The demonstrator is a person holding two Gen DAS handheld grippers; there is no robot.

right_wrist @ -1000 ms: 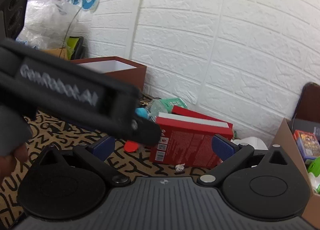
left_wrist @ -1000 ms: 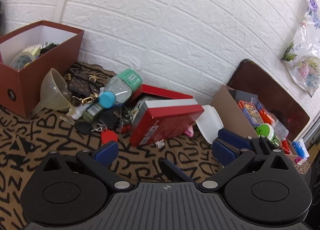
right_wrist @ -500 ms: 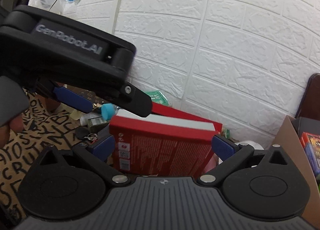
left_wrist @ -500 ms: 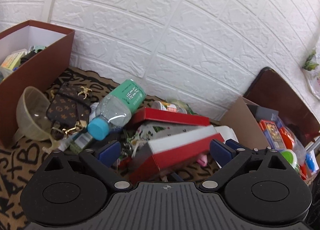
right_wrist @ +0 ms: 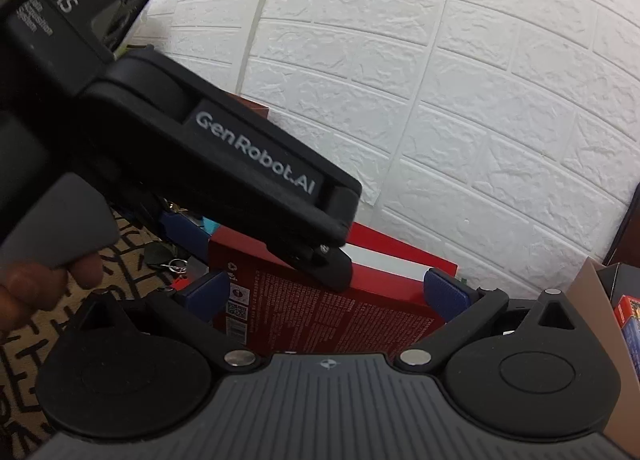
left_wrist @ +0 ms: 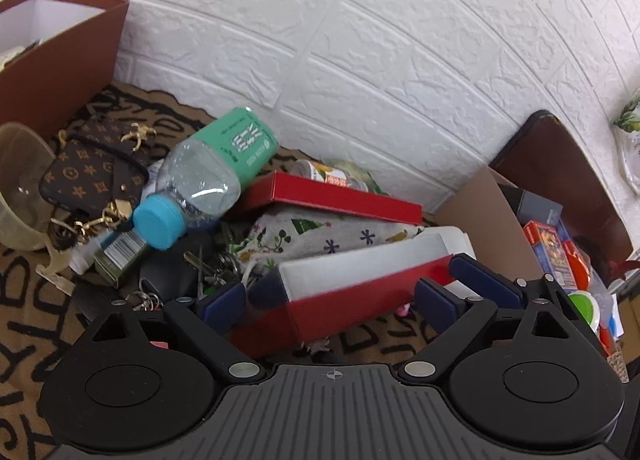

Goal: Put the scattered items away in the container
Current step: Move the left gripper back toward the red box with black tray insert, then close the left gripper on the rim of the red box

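The red box lies at the pile's near edge, tilted, between both grippers. It looks like light, stiff card with slick faces, so it is probably best pinched across its short ends, gently. The left gripper and right gripper both stand apart around it, neither clamped. A bottle lies at ten o'clock; the brown bin beyond it.

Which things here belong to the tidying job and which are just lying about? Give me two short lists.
Job: red box, water bottle, patterned pouch, keys, funnel, brown container; left gripper and right gripper, both open around the red box.

Lying about: filled cardboard box, brick wall, rug.
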